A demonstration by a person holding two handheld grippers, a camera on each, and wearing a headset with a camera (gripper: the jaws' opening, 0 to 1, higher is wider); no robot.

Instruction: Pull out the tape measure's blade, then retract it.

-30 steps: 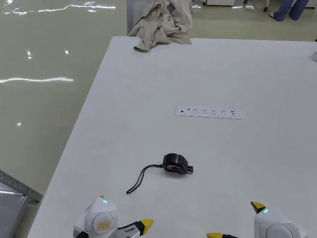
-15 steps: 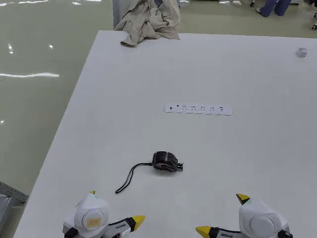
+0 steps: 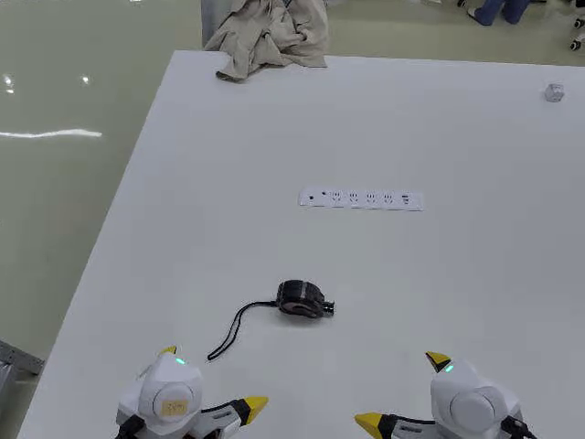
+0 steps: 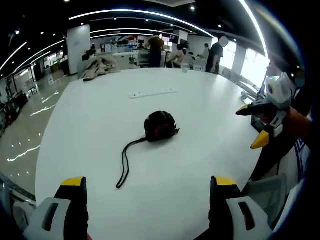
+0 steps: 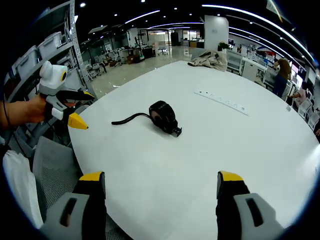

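Observation:
A black tape measure [image 3: 301, 299] lies on the white table [image 3: 439, 274], its blade wound in and its black wrist strap [image 3: 233, 329] trailing toward the near left. My left gripper [image 3: 211, 377] hovers open at the near edge, to the left of and short of the tape measure. My right gripper [image 3: 402, 391] is open too, to the right and equally short of it. In the left gripper view the tape measure [image 4: 160, 126] sits ahead of the wide-apart jaws [image 4: 149, 182], with the right gripper [image 4: 252, 126] at the right. The right gripper view has the tape measure [image 5: 164, 116] ahead of its jaws [image 5: 161, 176].
A white power strip [image 3: 360, 198] lies flat beyond the tape measure. A beige garment [image 3: 265, 37] is heaped at the far left corner. A small pale object [image 3: 553, 91] sits far right. The table's left edge drops to a glossy floor.
The head camera has shifted, so the scene sits further left and the grippers show more fully. The tape measure has not moved on the table. Both grippers stay open.

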